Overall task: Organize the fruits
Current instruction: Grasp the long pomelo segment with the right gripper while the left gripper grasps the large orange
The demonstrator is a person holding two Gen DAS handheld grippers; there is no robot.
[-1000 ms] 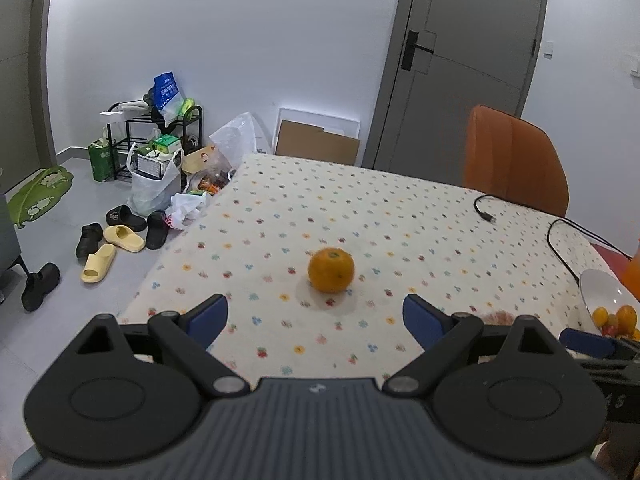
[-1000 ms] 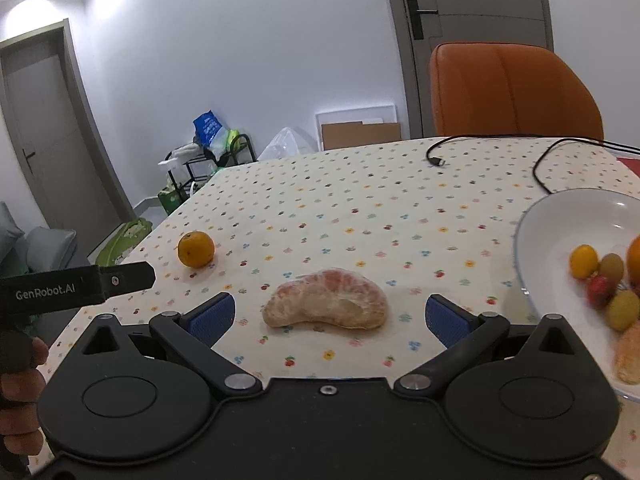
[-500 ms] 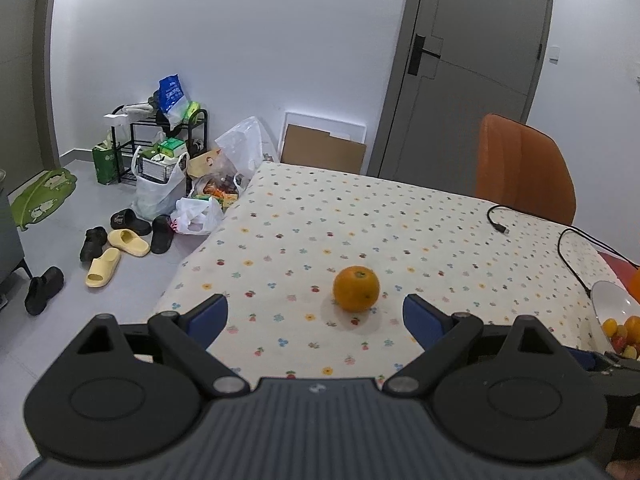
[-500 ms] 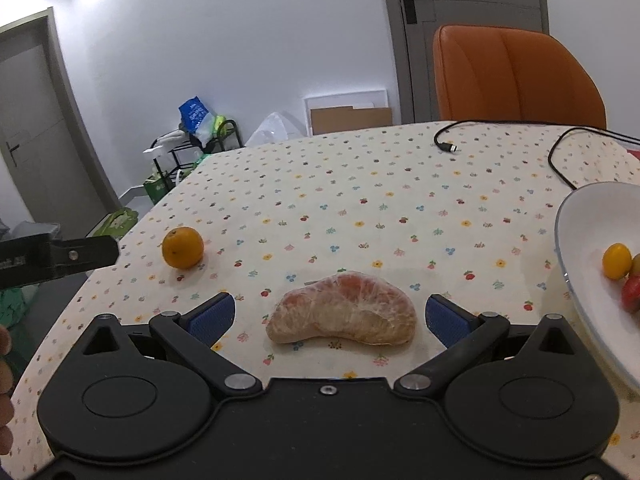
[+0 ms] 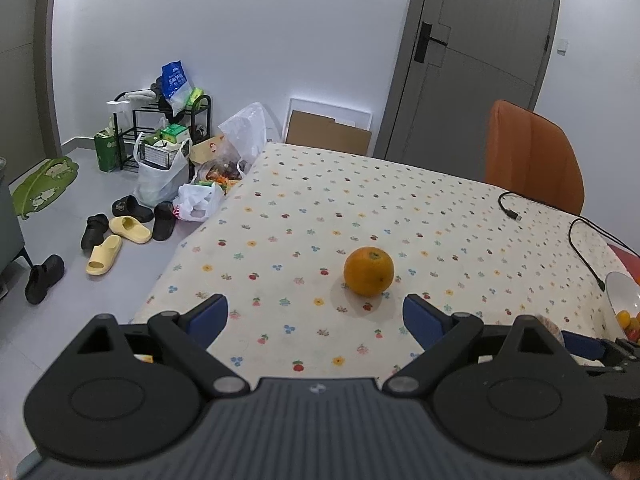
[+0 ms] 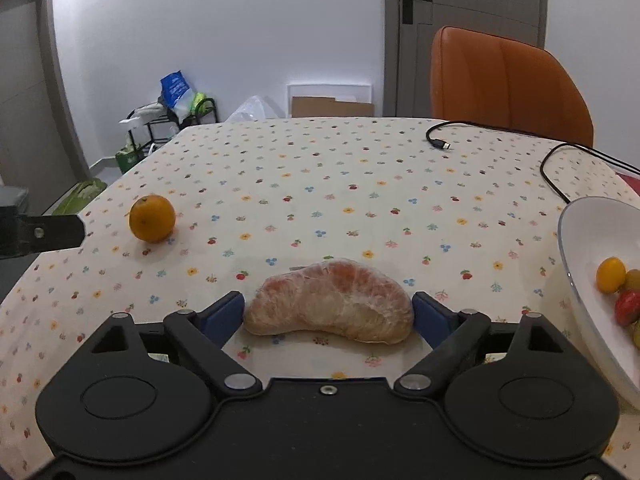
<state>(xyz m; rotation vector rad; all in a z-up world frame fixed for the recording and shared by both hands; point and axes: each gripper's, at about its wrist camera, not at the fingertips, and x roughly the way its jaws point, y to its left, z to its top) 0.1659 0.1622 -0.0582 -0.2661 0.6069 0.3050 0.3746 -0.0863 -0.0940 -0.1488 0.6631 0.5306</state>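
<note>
The right hand-held gripper sits low over the surface, which is covered with a cream cloth printed with small fruits and flowers. Its blue-padded fingers bracket a peeled, pinkish pomelo segment wrapped in clear film. The jaws stand narrowed around the segment, the pads at or just beside its two ends; whether they press on it cannot be told. The segment lies on the cloth.

The left hand-held gripper hovers with its jaws spread wide and nothing between them. A round orange rests on the surface just beyond its right finger, apart from it. In the right wrist view the same orange lies well to the left of the segment, near the tip of the left hand-held gripper.

At the right edge a white bowl holds several small yellow, green and red fruits. A black cable trails across the far side of the surface, in front of an orange chair.
</note>
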